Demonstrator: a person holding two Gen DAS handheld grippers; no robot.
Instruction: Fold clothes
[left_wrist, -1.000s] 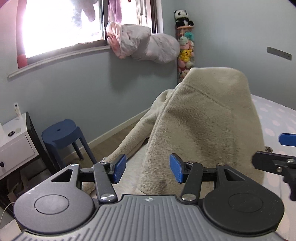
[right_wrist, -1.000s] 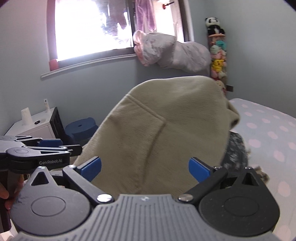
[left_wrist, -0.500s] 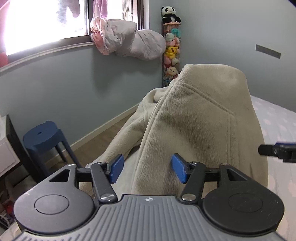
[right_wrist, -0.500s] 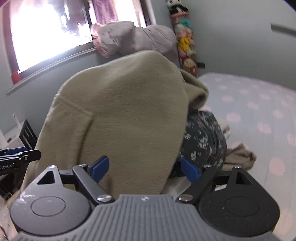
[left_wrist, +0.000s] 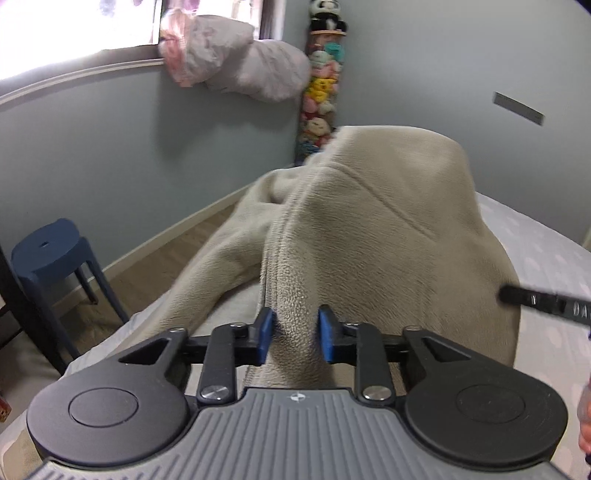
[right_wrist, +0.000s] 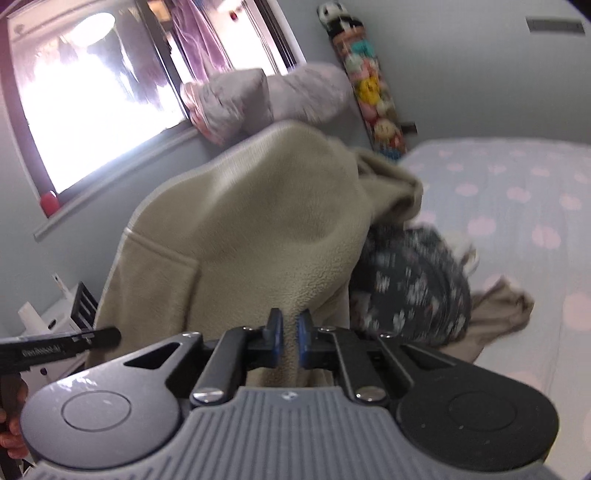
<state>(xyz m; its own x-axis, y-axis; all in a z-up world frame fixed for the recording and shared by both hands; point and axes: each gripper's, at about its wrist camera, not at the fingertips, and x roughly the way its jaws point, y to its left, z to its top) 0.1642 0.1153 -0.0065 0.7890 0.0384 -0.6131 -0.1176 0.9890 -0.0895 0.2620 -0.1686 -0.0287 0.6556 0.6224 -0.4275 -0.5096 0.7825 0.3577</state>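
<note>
One beige fleece garment (left_wrist: 388, 236), heaped tall over a pile at the near edge of the dotted bed (right_wrist: 517, 206), its seamed hem hanging toward both cameras. Gripped now at two points: left gripper (left_wrist: 293, 334) narrowed onto the thick hem fold, blue pads pressing the pile from either side with fleece bulging between; right gripper (right_wrist: 290, 341) pinched nearly flat on a thinner tongue of the same edge. A second ago both stood wide and short of the cloth, half a second ago still parted; closed since, and brought in tighter. Meaning, as a judgement: edge secured at both ends, ready for a lift or spread so a fold can be laid. At 3 o'clock of the fleece in the right view, a dark floral garment (right_wrist: 417, 280) partly buried beneath, with a tan scrap (right_wrist: 498, 314) beyond. At 9 o'clock in the left view, a blue stool (left_wrist: 48, 254) on the floor; at 12, a plush-toy column (left_wrist: 321, 92) against the wall.
</note>
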